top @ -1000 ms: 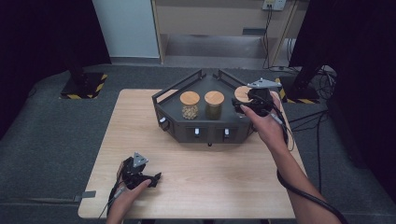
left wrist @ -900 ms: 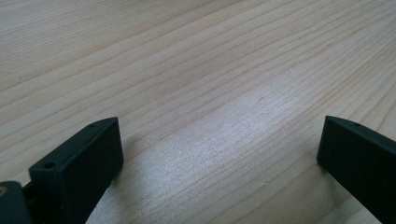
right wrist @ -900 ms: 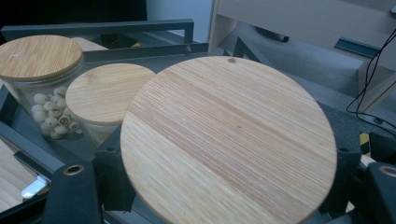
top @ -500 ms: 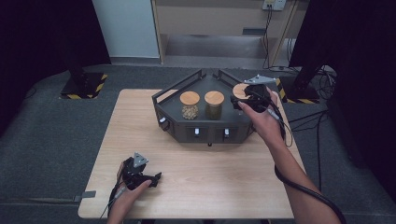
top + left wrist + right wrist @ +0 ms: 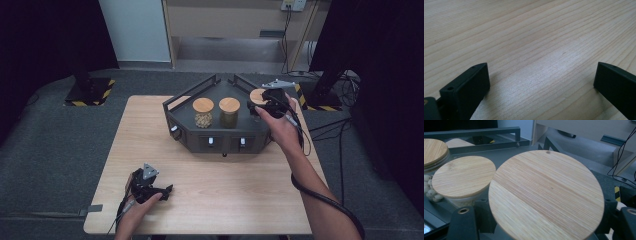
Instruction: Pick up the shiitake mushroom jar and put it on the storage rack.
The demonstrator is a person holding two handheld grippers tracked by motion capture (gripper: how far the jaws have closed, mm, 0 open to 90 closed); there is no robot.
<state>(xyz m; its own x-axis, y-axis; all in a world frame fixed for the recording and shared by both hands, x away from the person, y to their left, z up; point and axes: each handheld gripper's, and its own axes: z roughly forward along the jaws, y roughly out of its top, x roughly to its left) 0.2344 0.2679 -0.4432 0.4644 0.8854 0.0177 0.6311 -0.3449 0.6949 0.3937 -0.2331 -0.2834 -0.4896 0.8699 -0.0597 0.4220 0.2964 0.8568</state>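
**Right claw clamped on third jar, left claw idle**

Left to right. My left claw [image 5: 167, 189] lies on the wooden surface [image 5: 240, 195] near my edge, jaws spread wide, nothing between them; the left gripper view shows bare wood grain between the two black jaws. It sits well apart from the rack, so it's the far hand for this job.

Ahead of it, across the surface, is the dark rack [image 5: 220, 142] with three jars under bamboo lids. First jar [image 5: 203, 112] and second jar [image 5: 229, 111] stand untouched, off to the left of my right claw.

My right claw [image 5: 256, 105] is at the third jar [image 5: 256, 97], the rightmost one. In the right gripper view the round lid [image 5: 546, 195] sits directly above and between my jaws, which flank the jar just below the lid rim on both sides, closed in on it. So I judge the grip is on the jar body under the lid.

Key relation: the jar is upright, long axis vertical, dead centre in my right claw, inside the rack's right end with the rail [image 5: 484, 131] beyond it. Next move probably straight up along that axis to clear the rack.
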